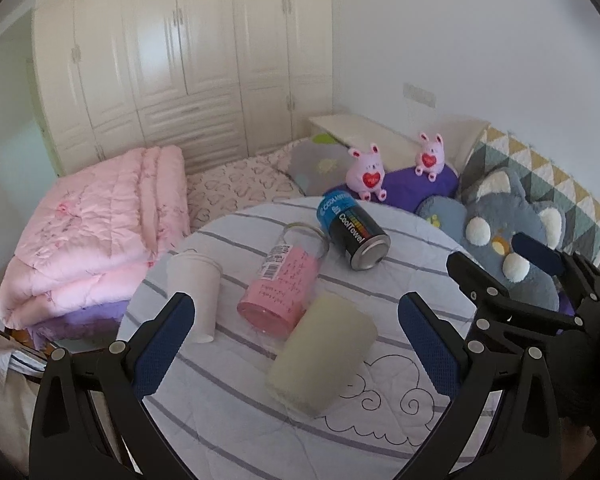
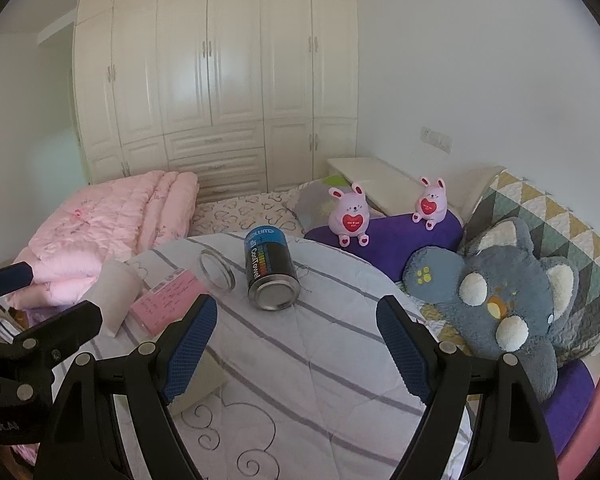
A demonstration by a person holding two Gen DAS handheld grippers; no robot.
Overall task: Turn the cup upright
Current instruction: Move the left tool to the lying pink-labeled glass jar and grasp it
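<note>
Several cups lie on their sides on a striped round cloth surface (image 1: 400, 280). A frosted pale cup (image 1: 320, 354) lies nearest, between the fingers of my left gripper (image 1: 296, 336), which is open and empty above it. A clear glass with a pink label (image 1: 284, 280) lies beyond it. A white paper cup (image 1: 196, 292) lies at the left. A black and blue CoolTowel can (image 1: 352, 232) lies at the back. My right gripper (image 2: 296, 340) is open and empty, and the can (image 2: 271, 270) lies ahead of it.
A folded pink quilt (image 1: 88, 232) lies at the left. Two pink plush rabbits (image 1: 366, 174) sit on a purple pillow behind the cloth. A grey plush toy (image 2: 500, 300) lies at the right. White wardrobes (image 1: 180, 60) stand at the back.
</note>
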